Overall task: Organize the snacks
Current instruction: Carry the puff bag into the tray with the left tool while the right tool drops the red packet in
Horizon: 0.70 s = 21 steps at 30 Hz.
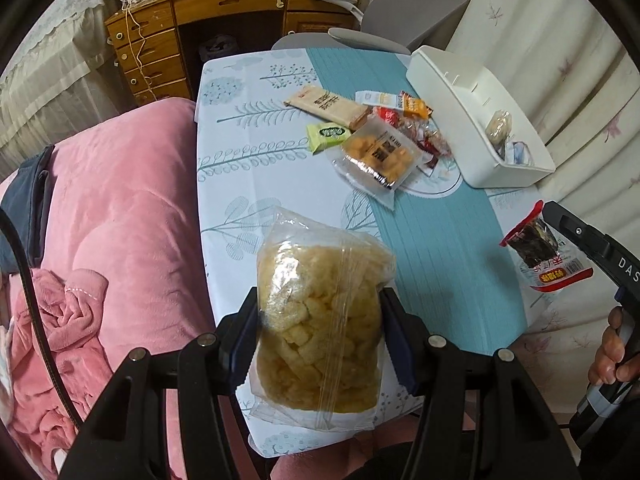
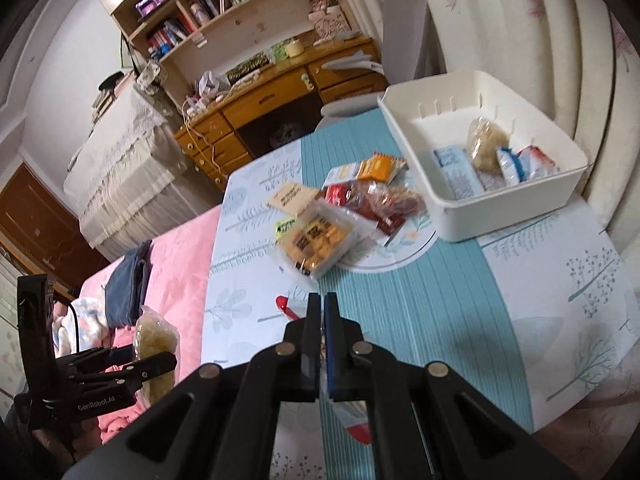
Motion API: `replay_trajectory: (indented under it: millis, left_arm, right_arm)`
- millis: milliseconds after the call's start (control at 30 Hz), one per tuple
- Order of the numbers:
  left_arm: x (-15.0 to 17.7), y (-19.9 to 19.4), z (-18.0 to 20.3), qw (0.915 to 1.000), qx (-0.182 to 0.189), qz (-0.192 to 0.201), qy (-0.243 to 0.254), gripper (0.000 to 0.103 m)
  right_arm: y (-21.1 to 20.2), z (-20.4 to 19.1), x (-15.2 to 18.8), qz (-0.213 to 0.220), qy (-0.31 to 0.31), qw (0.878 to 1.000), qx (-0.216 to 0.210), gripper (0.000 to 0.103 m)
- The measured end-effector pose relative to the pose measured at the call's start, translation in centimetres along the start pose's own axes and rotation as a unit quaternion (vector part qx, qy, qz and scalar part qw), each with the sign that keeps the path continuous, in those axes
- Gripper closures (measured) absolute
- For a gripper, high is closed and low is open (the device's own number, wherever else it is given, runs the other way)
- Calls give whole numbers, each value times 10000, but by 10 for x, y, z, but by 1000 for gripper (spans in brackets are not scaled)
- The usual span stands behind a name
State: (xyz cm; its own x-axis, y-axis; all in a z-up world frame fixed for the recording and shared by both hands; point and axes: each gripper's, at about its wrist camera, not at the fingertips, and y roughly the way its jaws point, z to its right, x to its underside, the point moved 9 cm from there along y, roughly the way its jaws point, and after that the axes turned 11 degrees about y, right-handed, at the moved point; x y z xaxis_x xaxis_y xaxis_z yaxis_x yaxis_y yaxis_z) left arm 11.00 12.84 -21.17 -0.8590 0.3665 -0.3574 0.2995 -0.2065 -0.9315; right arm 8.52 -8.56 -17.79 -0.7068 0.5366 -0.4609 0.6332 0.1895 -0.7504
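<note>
In the left wrist view my left gripper (image 1: 320, 294) is shut on a clear bag of yellow puffed snacks (image 1: 320, 344), held above the table's near left edge. To the right, my right gripper (image 1: 551, 211) pinches a red-edged packet with dark contents (image 1: 534, 246). The right wrist view shows the right gripper (image 2: 322, 300) shut, the packet's red corner (image 2: 282, 303) sticking out to the left. The left gripper (image 2: 154, 354) and its puff bag (image 2: 154, 334) sit at lower left. A white bin (image 1: 472, 76) (image 2: 500, 220) holds several packets.
A pile of several loose snack packets (image 1: 376, 152) (image 2: 320, 236) lies mid-table, left of the bin. The table (image 1: 248, 168) has a blue-white leaf-print cloth. A pink blanket (image 1: 132, 220) lies left of it. A wooden desk (image 1: 160, 32) and grey chair (image 1: 420, 4) stand beyond.
</note>
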Motion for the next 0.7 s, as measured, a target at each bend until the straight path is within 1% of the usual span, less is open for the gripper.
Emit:
replay_trajectory:
  millis: [133,300,400,467,600,700]
  left_arm:
    - [-16,-8,5,10000,47,-17,-18,47]
    - [-41,-19,17,9995,266,-10,-170,47]
    - [-58,-24,26,9996,210,-1,-168,47]
    - [-71,-27,35,9996,219,72,-168,47]
    - [-100,-34,58,9988,382,187,-233,47]
    - [-121,-36,73,9985,426,271,-229,47]
  right_arm:
    - [-11,1,-16,114,35,9999,-92,102]
    - [-23,5,-38,196,126,9995,-205,102]
    - [-29,9,-53,166,237,9991,-303,102]
    - [-31,13,-64,136,274,9990,-332,102]
    - [-37,22,-86,107,207,9991,-341,102]
    - [-41,30,-107,101,154,9991,-384,102]
